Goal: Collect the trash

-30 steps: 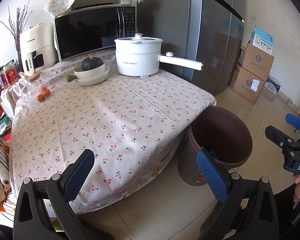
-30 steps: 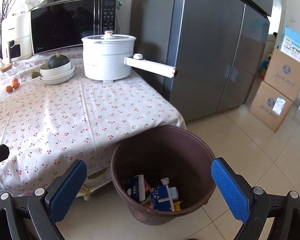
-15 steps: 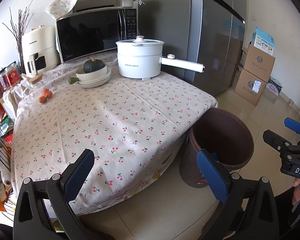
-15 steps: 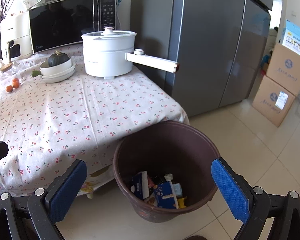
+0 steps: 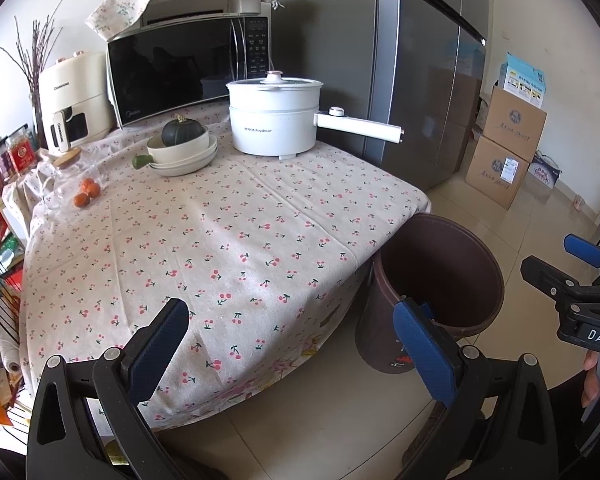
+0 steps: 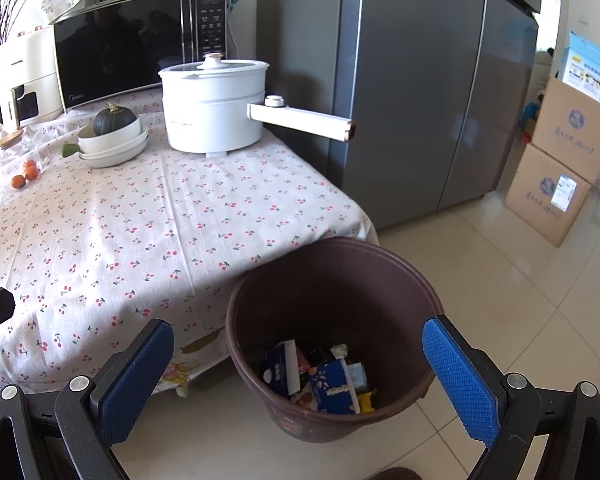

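With both the left gripper (image 5: 288,344) and right gripper (image 6: 300,364) held wide and empty, light crushable wrappers (image 6: 320,380) are seen binned (image 6: 428,292), best pinched mid-body.

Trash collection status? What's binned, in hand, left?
Done: cartons and wrappers lie in the brown plastic bin. In hand: nothing; left gripper and right gripper are open, empty. Left: no loose trash visible on the cherry-print tablecloth, so it looks nearly finished.
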A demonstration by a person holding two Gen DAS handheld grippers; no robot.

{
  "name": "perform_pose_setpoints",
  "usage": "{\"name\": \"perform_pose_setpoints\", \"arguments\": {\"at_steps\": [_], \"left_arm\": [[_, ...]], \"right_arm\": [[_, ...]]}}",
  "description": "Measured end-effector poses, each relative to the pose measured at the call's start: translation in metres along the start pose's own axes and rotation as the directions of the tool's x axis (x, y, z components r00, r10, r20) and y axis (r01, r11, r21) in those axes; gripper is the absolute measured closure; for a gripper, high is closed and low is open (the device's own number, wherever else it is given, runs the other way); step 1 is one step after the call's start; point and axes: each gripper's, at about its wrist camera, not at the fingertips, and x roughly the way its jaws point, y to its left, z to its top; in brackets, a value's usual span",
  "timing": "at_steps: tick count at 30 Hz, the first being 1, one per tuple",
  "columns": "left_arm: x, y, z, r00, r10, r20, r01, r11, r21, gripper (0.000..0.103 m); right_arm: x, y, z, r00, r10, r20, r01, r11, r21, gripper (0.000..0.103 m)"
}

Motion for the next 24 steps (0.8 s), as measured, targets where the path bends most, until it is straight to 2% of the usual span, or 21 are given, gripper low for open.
{"name": "perform_pose_setpoints", "arguments": {"at_steps": [8, 24], "left_arm": [[0.0006, -0.0027, 0.0001, 0.999, -0.041, -0.029, 0.041, 0.999, -0.009, 0.0], [0.004, 0.0026, 0.0007, 0.998, -0.056, -0.042, 0.055, 0.998, -0.038, 0.0]], "right_arm": [[-0.0017, -0.0004, 0.0, 1.0, 0.003, 0.004, -0.003, 1.0, 0.004, 0.001], [-0.0003, -0.0032, 0.0009, 1.0, 0.012, -0.002, -0.012, 1.0, 0.025, 0.001]]}}
